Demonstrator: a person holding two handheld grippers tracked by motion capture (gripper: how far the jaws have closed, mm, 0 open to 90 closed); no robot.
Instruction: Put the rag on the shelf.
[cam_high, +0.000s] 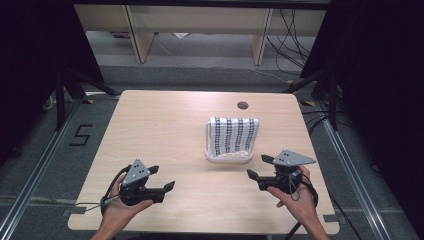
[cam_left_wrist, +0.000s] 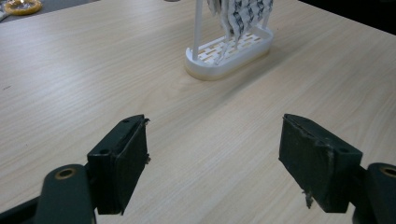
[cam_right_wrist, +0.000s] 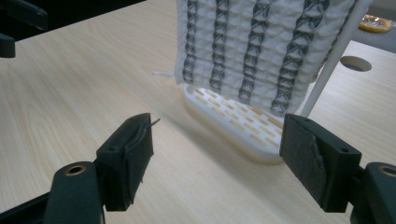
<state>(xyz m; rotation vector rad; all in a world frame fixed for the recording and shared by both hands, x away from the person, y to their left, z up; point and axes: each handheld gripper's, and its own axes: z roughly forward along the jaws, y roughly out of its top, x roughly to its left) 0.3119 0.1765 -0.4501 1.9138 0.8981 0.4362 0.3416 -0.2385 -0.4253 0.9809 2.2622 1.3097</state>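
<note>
Towel (cam_high: 233, 135) draped over white rack (cam_high: 227, 159), ahead of both grippers | long axis ran across table | right gripper (cam_high: 261, 167) nearer, jaws apart, empty, rack base just beyond | left gripper (cam_high: 161, 178) well apart, jaws apart, empty | bare table (cam_high: 165, 125) around rack, edges distant

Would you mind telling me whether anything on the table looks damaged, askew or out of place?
Nothing stands out. The patterned cloth hangs evenly over its white rack, which stands upright on the table. Only the right gripper's pads look frayed.
</note>
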